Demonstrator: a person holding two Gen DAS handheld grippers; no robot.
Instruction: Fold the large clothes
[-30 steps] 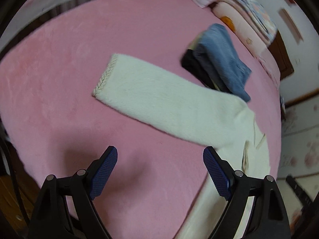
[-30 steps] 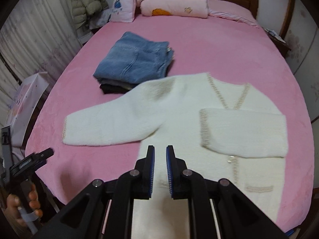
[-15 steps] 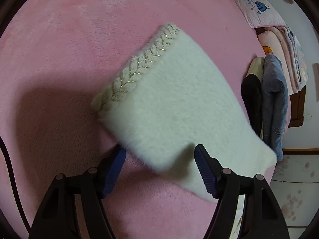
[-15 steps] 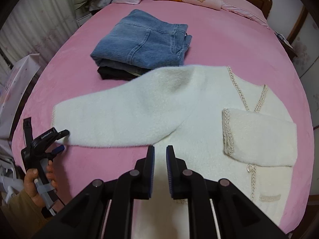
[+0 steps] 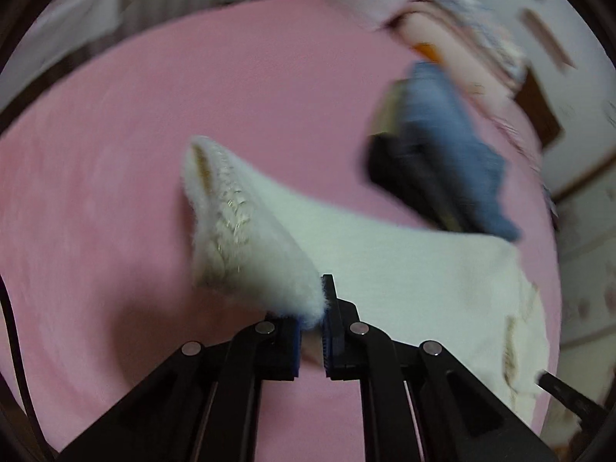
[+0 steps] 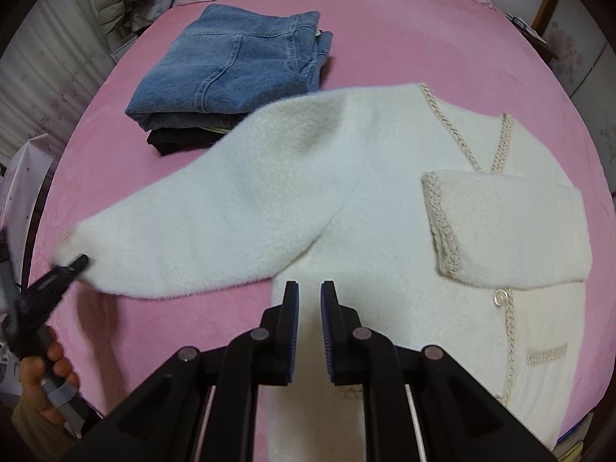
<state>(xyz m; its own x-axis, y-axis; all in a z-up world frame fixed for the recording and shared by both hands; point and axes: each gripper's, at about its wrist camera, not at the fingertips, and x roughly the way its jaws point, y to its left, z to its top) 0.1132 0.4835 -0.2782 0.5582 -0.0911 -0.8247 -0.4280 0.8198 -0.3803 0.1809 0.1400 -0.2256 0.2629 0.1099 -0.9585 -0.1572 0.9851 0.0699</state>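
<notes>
One pink bed [image 6: 385, 46] carries a white cardigan [image 6: 385, 231], with folded jeans [image 6: 235, 65] just beyond it. The left gripper [image 5: 321, 308], angled down, has just closed its fingers on the cardigan's sleeve cuff [image 5: 231, 215]. The right gripper [image 6: 310, 304] hangs steeply over the cardigan's hem, fingers nearly together and holding nothing.

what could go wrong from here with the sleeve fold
The left gripper has just closed on only the fluffy edge of the sleeve cuff, so the plush fabric may slip out mid-fold. The right gripper hovers nearly shut with nothing between its fingers, so nothing pins the cardigan and a pull might drag it across the bed. The sleeve passes close to the folded jeans and could brush that stack.
</notes>
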